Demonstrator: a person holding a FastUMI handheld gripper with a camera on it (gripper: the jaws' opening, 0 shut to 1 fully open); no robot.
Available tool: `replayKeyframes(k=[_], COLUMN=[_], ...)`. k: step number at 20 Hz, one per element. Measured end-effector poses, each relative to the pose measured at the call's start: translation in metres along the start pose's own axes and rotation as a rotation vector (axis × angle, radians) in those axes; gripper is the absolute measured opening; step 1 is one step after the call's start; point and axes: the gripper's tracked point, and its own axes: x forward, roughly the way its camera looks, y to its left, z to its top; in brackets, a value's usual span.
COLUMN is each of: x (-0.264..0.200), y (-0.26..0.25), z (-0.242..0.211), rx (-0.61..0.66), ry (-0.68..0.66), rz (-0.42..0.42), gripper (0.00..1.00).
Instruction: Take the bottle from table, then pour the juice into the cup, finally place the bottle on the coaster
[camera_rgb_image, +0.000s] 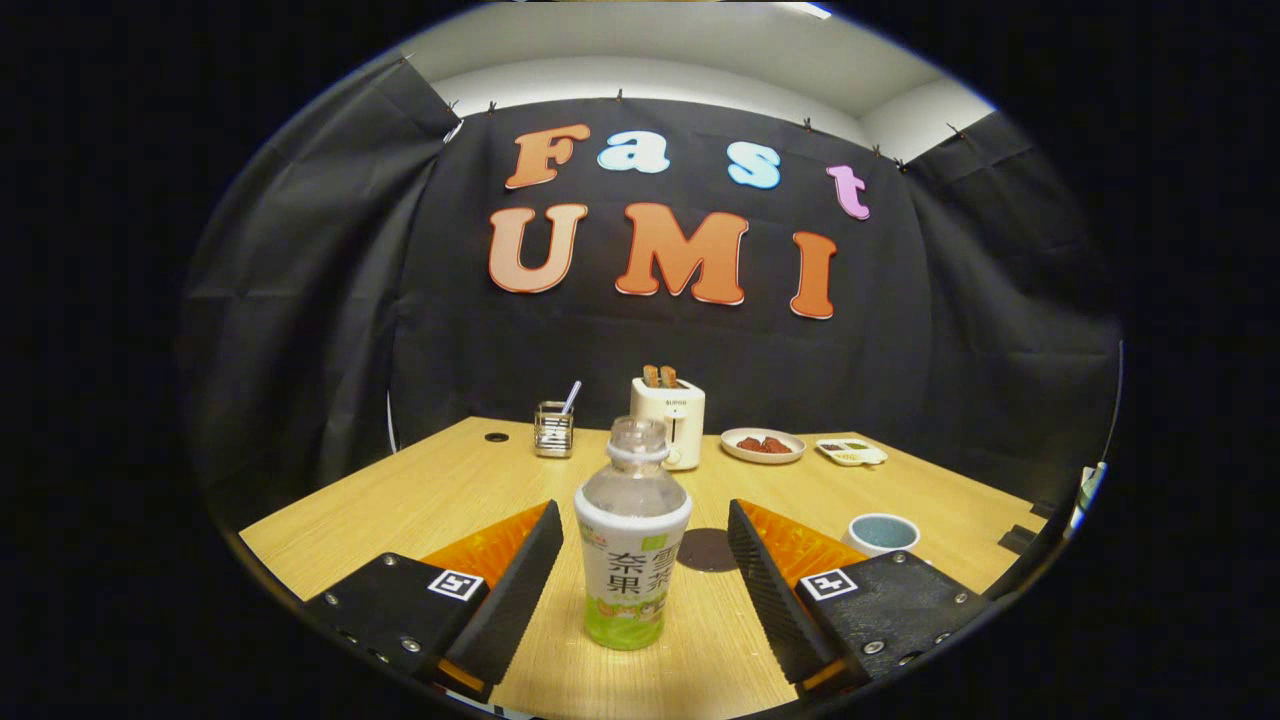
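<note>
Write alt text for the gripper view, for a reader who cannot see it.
An uncapped bottle stands upright on a wooden table between the open gripper's fingers, untouched. A dark coaster lies just behind it, a cup beside the right finger, and a toaster farther back.

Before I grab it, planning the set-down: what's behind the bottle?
Behind the bottle, standing uncapped between the open tool fingers, lies the dark coaster, partly covered; farther back, the toaster.

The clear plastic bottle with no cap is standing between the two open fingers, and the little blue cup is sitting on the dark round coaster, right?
Not quite. In the gripper view the small blue cup sits on the bare wooden table, apart from the dark round coaster. The rest holds: the clear uncapped plastic bottle stands between the open gripper's fingers, neither touching it.
</note>
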Motion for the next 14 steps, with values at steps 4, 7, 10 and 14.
replayKeyframes(k=[4, 7, 10, 14], x=[0.017, 0.025, 0.027, 0.027], y=[0.005, 0.006, 0.011, 0.012], z=[-0.034, -0.042, -0.044, -0.044], rx=[0.017, 0.045, 0.056, 0.055], ry=[0.075, 0.087, 0.075, 0.076], rz=[0.021, 0.036, 0.058, 0.064], gripper=[0.99, 0.98, 0.9, 0.65])
